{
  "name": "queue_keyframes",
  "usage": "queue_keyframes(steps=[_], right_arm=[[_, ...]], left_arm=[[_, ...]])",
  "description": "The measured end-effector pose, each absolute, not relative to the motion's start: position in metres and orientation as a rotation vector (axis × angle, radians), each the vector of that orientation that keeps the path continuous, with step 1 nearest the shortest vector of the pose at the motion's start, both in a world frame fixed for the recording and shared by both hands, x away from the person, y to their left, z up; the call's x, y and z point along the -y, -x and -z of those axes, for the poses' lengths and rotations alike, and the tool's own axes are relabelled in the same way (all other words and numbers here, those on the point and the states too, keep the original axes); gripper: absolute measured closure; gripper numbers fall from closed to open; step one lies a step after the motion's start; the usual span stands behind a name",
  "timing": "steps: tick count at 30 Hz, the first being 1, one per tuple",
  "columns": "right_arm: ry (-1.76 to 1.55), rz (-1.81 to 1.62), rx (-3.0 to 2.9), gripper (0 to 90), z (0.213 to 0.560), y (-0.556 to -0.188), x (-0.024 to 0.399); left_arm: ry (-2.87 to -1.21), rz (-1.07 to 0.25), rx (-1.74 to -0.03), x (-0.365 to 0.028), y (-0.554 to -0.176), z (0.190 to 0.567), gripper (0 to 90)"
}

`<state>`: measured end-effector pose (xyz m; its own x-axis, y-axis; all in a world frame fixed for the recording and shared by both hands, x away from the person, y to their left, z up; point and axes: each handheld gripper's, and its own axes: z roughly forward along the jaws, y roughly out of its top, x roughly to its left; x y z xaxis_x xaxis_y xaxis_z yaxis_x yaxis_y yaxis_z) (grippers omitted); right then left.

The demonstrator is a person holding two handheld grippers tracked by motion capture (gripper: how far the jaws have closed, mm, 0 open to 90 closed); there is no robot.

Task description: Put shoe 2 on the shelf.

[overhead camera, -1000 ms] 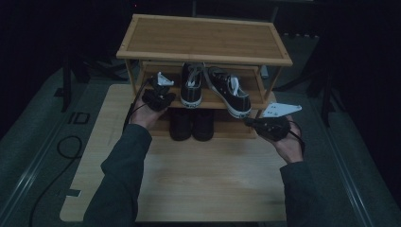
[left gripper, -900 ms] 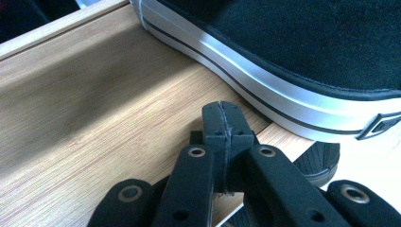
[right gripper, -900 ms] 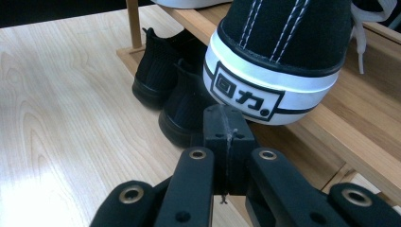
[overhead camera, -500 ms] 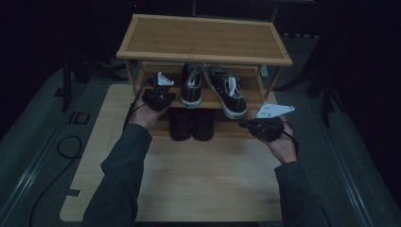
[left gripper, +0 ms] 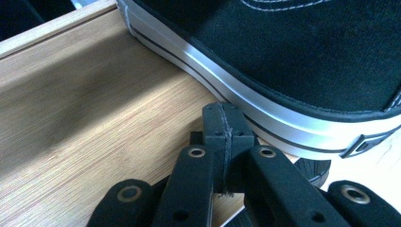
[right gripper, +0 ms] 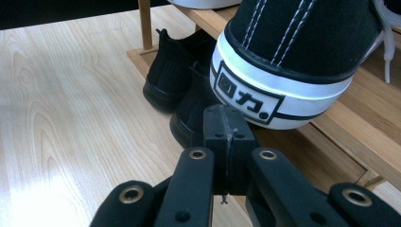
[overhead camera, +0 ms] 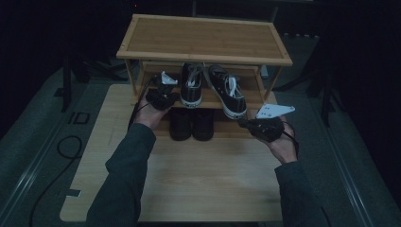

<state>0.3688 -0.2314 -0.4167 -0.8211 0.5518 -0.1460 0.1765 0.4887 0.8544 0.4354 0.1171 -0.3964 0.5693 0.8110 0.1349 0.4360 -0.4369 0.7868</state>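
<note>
- Left gripper (overhead camera: 166, 92) at left end of shoe rack's (overhead camera: 203, 41) middle shelf, fingers (left gripper: 222, 127) clenched on nothing, tips just beside left sneaker's (overhead camera: 191, 85) white sole.
- Left sneaker straight on middle shelf; right sneaker (overhead camera: 228, 90) angled, heel overhanging shelf edge.
- Black shoes (overhead camera: 191, 124) on bottom shelf.
- Right gripper (overhead camera: 246, 124) over worktop (overhead camera: 203, 179), fingers (right gripper: 226, 127) clenched empty, just below right sneaker's heel.

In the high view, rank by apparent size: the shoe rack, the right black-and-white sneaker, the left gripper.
1. Shoe rack, by far the largest.
2. Right black-and-white sneaker, on the middle shelf.
3. Left gripper, shut beside the left sneaker; somewhat smaller than the sneaker.
</note>
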Motion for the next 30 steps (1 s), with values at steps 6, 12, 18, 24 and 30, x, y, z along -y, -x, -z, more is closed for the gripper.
queue_keyframes(steps=[6, 12, 18, 24, 30], right_arm=[[-0.602, -1.275, -2.331, 90.0, 0.416, -0.369, 0.230], [-0.582, -1.281, -2.336, 90.0, 0.416, -0.369, 0.224], [-0.602, -1.276, -2.302, 90.0, 0.410, -0.374, 0.220], [-0.602, -1.290, -2.289, 90.0, 0.410, -0.377, 0.215], [-0.593, -1.287, -2.280, 90.0, 0.407, -0.378, 0.209]], left_arm=[[-2.072, -0.651, -0.979, -0.119, -0.435, 0.398, 90.0], [-2.068, -0.636, -0.975, -0.121, -0.436, 0.398, 90.0], [-2.063, -0.636, -0.976, -0.121, -0.435, 0.398, 90.0], [-2.056, -0.633, -0.976, -0.121, -0.435, 0.399, 90.0], [-2.056, -0.634, -0.979, -0.121, -0.435, 0.399, 90.0]])
